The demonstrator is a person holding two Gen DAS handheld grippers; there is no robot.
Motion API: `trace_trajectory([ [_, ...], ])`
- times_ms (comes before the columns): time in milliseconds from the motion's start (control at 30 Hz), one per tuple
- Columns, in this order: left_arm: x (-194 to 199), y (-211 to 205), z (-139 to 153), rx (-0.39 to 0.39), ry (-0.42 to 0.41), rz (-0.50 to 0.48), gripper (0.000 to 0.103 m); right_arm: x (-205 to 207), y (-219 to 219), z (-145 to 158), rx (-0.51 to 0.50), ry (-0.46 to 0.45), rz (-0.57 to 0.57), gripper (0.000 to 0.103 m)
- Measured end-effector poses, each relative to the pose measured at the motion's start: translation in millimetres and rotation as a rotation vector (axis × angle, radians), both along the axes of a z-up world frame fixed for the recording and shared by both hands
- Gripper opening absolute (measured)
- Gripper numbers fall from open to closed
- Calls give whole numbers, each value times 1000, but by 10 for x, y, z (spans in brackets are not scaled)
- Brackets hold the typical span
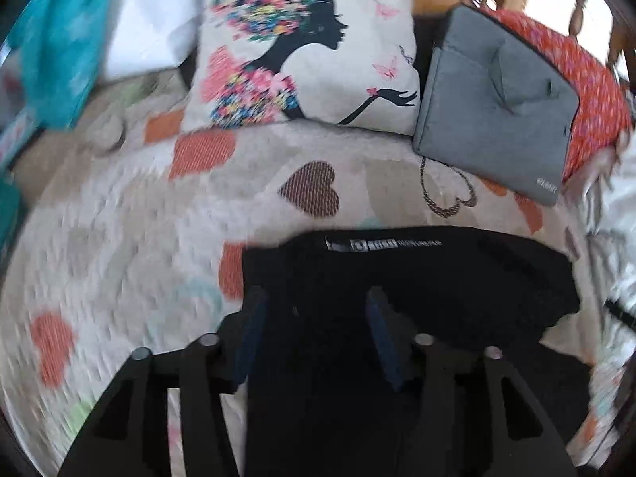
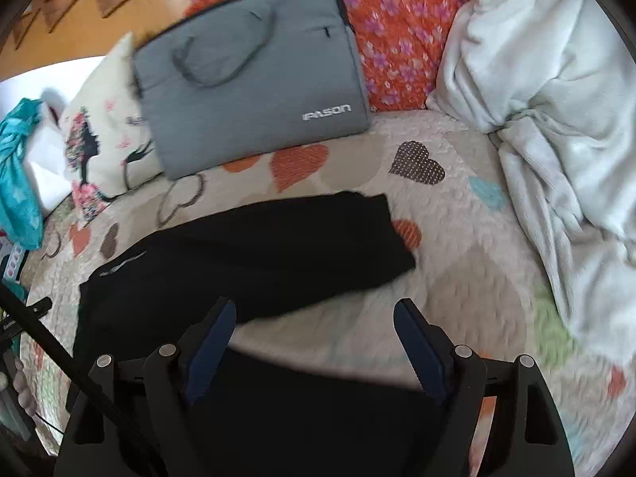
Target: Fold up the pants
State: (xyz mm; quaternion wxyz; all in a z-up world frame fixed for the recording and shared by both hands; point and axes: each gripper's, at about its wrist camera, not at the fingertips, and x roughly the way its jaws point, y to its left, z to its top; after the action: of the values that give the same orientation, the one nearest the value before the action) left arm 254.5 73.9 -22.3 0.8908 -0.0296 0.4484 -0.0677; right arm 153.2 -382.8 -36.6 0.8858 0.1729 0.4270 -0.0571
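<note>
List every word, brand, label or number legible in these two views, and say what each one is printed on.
"IPASON": pale lettering on the lower corner of the grey laptop bag, right wrist view.
Same mark on the bag in the left wrist view: too blurred to read.
White printed strip on the edge of the black pants: too blurred to read.
Small pale logo on the pants, right wrist view: unreadable.
Pillow: picture only, no text.

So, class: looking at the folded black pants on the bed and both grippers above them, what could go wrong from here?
1. Both the left gripper and right gripper are open, with nothing visibly gripped, so the black pants may unfold if a finger drags them.
2. The grey laptop bag lies just beyond the pants; a forward push could crowd against it.
</note>
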Motion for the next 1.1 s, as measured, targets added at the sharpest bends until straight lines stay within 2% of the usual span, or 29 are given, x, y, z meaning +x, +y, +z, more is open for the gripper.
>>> trace_trajectory([
  [100, 300, 55, -114, 56, 12, -26, 54, 379, -279, -121, 60, 51, 0, 86],
  [233, 613, 149, -285, 45, 45, -71, 54, 836, -507, -277, 95, 97, 4, 86],
  [333, 813, 119, -417, 53, 86, -117, 54, 1133, -514, -362, 53, 130, 36, 86],
  [433, 989, 109, -564, 50, 118, -116, 54, 1389, -500, -465, 25, 159, 72, 86],
  [533, 1117, 85, -697, 12, 146, -137, 56, 1519, -488, -555, 23, 175, 84, 86],
  [633, 1185, -13, -810, -2, 163, -181, 71, 1634, -485, -670, 25, 203, 111, 88],
  [700, 1187, -116, -838, 32, 151, -210, 82, 1679, -458, -694, 12, 206, 132, 93],
  [767, 1183, -203, -856, 66, 149, -226, 83, 1709, -425, -683, -2, 206, 148, 94],
  [800, 1168, -251, -858, 92, 148, -233, 80, 1734, -402, -681, -11, 208, 150, 94],
  [833, 1154, -291, -843, 93, 147, -241, 72, 1751, -380, -681, -20, 210, 151, 94],
  [867, 1133, -314, -815, 80, 144, -254, 45, 1757, -336, -682, -44, 211, 153, 94],
  [900, 1114, -339, -785, 58, 147, -272, 39, 1760, -294, -677, -69, 211, 156, 87],
  [933, 1074, -359, -741, 72, 132, -273, 35, 1756, -239, -669, -118, 212, 156, 74],
  [967, 1044, -376, -711, 73, 117, -285, 24, 1744, -214, -659, -145, 211, 159, 68],
  [1000, 1018, -386, -675, 65, 104, -295, 1, 1728, -222, -655, -150, 209, 159, 54],
  [1033, 992, -370, -629, -1, 107, -321, 0, 1714, -237, -634, -151, 210, 153, 46],
  [1100, 938, -370, -535, 17, 75, -298, 0, 1664, -327, -557, -67, 199, 146, 18],
])
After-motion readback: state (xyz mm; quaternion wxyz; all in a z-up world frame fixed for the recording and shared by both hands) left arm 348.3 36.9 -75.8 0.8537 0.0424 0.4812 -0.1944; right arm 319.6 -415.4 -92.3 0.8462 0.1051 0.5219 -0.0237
